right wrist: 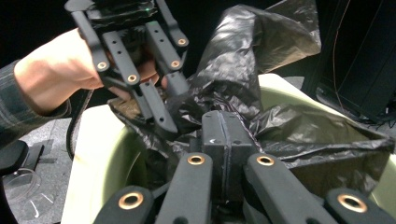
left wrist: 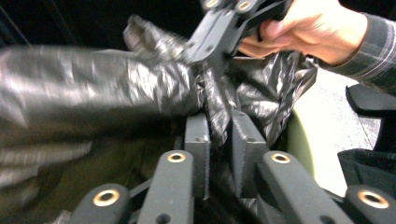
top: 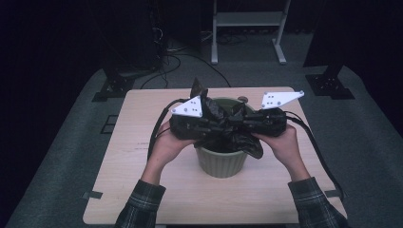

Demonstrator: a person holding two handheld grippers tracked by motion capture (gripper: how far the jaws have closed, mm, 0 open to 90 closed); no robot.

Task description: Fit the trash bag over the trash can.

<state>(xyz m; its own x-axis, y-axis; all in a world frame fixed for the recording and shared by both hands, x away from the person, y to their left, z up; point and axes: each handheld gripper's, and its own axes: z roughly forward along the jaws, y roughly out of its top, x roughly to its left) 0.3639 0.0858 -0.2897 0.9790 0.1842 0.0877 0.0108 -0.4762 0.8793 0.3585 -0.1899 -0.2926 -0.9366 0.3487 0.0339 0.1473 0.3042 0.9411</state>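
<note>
Table [top: 142, 161] fills mid-frame. Pale green bin [top: 222, 161] stands upright at center, its black bag [top: 216, 114] bunched over the rim, one tail poking up toward top center. Left gripper [left wrist: 219, 126] has narrow jaws with a fold of bag pinched between them. Right gripper [right wrist: 224, 128] has jaws fully closed, nipping bag film at center.

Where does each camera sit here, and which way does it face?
High view: above the table, looking forward and down; both forearms, left gripper, right gripper.
Left gripper view: behind its jaws, nipping the crinkled black plastic bag.
Right gripper view: behind shut jaws, over the pale green ribbed bin.
Shared: bag, bin.
</note>
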